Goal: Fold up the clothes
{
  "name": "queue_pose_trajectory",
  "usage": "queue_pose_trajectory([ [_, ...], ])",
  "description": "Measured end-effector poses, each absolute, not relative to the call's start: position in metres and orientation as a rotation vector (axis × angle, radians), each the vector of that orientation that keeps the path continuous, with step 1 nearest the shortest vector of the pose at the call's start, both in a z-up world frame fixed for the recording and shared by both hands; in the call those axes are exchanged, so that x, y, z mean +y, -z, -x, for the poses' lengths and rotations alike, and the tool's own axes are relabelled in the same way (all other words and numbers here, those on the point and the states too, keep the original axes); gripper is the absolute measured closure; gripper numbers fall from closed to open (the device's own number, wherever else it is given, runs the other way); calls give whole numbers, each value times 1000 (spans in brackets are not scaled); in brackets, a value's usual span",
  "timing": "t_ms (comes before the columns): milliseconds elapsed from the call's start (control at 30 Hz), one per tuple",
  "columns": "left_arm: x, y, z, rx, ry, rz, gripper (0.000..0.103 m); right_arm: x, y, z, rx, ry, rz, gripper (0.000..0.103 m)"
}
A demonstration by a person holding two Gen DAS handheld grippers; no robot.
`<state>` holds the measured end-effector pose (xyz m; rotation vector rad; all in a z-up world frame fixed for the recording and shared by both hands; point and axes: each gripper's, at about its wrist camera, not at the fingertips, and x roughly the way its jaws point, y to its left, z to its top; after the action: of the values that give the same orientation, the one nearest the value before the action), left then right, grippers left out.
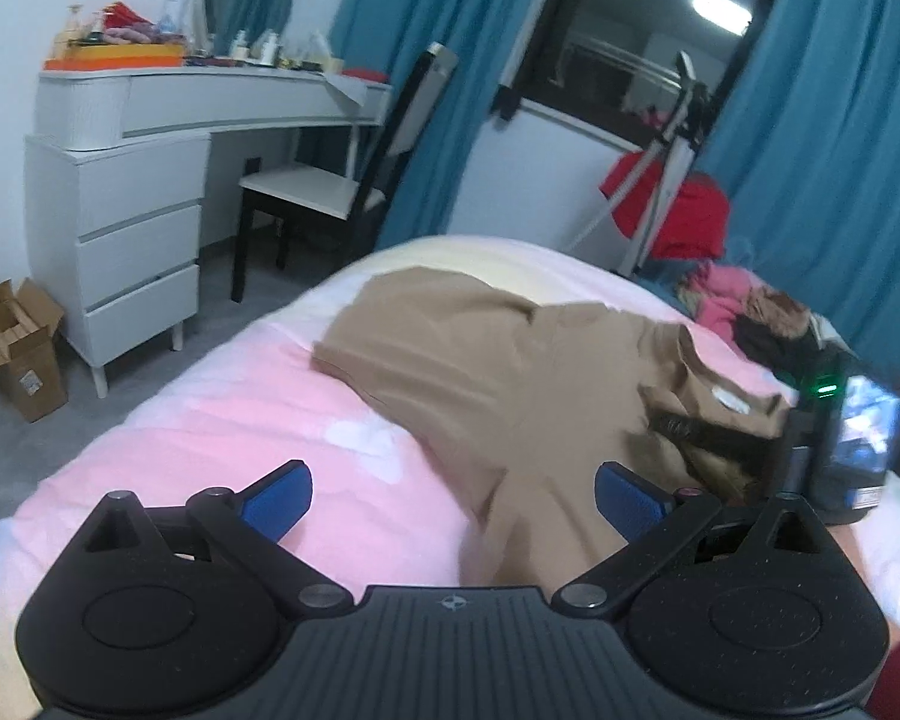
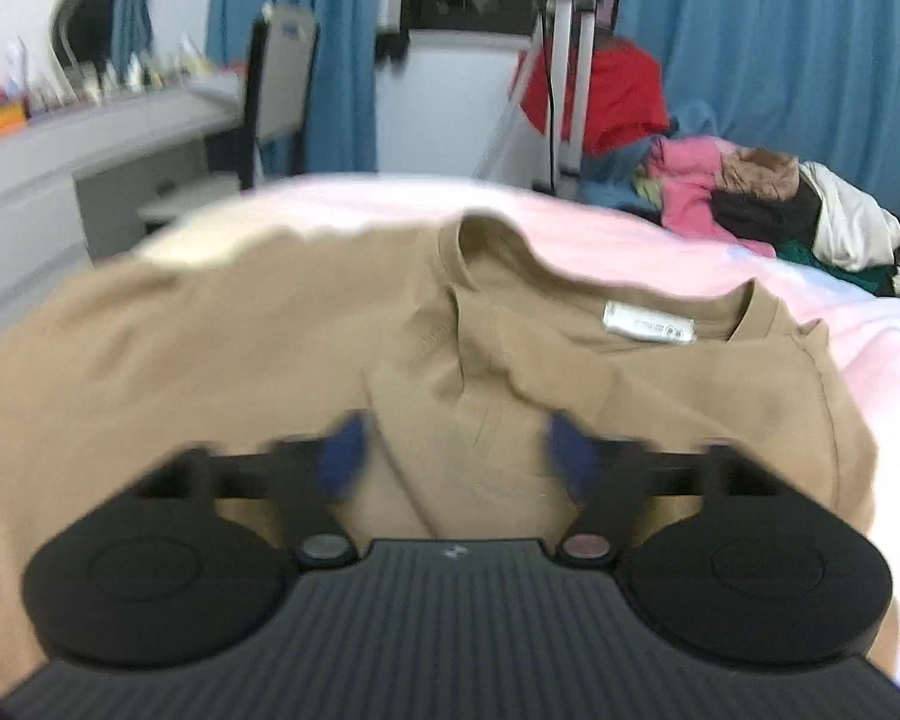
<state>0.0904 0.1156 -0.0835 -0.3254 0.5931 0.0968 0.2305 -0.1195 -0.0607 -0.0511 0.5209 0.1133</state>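
While tan shirt (image 2: 630, 384) lay partly bunched on pink bed (image 1: 222, 420), left tool (image 1: 453, 501) gaped empty beside hem; right tool (image 2: 456, 450) spread over fabric near collar, clamping nothing. Risk: blurred, hasty pinch snagging both layers, skewing fold.

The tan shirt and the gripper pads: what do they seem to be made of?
Tan shirt: soft matte knit, probably cotton jersey; it drapes, creases, and has a ribbed collar. Pads on the left gripper: blue, finely textured, likely rubber or foam; unclear which.
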Motion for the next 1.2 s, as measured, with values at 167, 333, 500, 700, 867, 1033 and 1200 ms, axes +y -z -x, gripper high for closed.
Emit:
queue_pose_trajectory([
  [167,102,84,-88,581,-60,297,1,-146,17,-168,469,-137,-74,20],
  [333,84,75,-71,553,-16,247,2,-184,-22,-83,416,-152,-158,19],
  [500,59,65,-42,519,69,189,1,-217,-27,-22,378,-87,-178,0],
  [700,22,63,-16,503,160,103,0,-255,-27,44,336,20,-201,0],
  [867,-17,68,0,544,265,75,1,-287,-27,99,299,110,-220,0],
  [1033,-79,75,22,630,423,74,4,-320,-28,127,249,243,-208,0],
  [1200,-154,91,52,678,612,0,11,-365,-23,132,231,340,-307,0],
])
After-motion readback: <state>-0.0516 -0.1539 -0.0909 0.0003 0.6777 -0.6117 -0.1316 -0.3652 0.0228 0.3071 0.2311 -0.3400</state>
